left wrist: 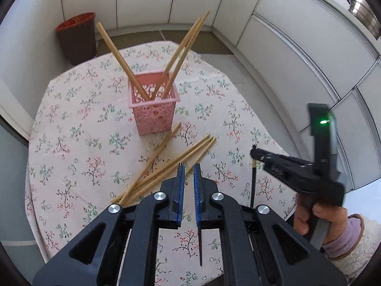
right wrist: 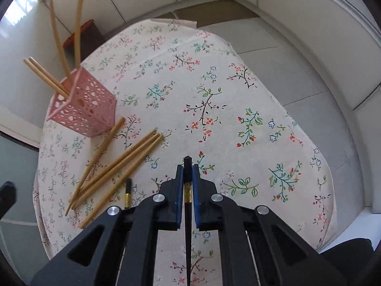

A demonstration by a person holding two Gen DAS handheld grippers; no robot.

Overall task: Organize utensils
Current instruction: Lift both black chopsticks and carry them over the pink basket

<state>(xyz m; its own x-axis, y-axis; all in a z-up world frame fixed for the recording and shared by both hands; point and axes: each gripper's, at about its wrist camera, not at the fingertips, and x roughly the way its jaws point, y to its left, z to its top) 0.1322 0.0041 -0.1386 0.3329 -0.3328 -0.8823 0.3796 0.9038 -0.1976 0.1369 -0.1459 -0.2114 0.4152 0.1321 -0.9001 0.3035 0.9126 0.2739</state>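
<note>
Nearest your right wrist camera, your right gripper [right wrist: 188,166] has its jaws closed on a black chopstick [right wrist: 187,233], which runs down the middle between the blue pads [right wrist: 195,190]; its blunt end pokes out just past the fingertips and a gold band sits between the pads. In the left wrist view you can see the same gripper [left wrist: 254,153] from the side, with your right hand [left wrist: 316,219] around its handle and the black stick hanging below the tips above the table [left wrist: 71,124].

Your left gripper [left wrist: 188,166] looks empty. Its jaws are drawn nearly together with only a narrow slot between the blue pads, and nothing sits in that slot. A second black chopstick [left wrist: 200,245] lies on the floral cloth below it, its gold-banded end showing in the right view [right wrist: 128,193].

The pink basket [left wrist: 152,107] stands upright near the middle of the table, holding four bamboo chopsticks [left wrist: 181,52] that lean outward against its rim. Just in front of the basket, loose bamboo chopsticks [left wrist: 166,166] lie fanned on the cloth, one of them close to the basket's base. A brown waste bin [left wrist: 78,38] stands on the floor beyond the table, against the white cabinets.
</note>
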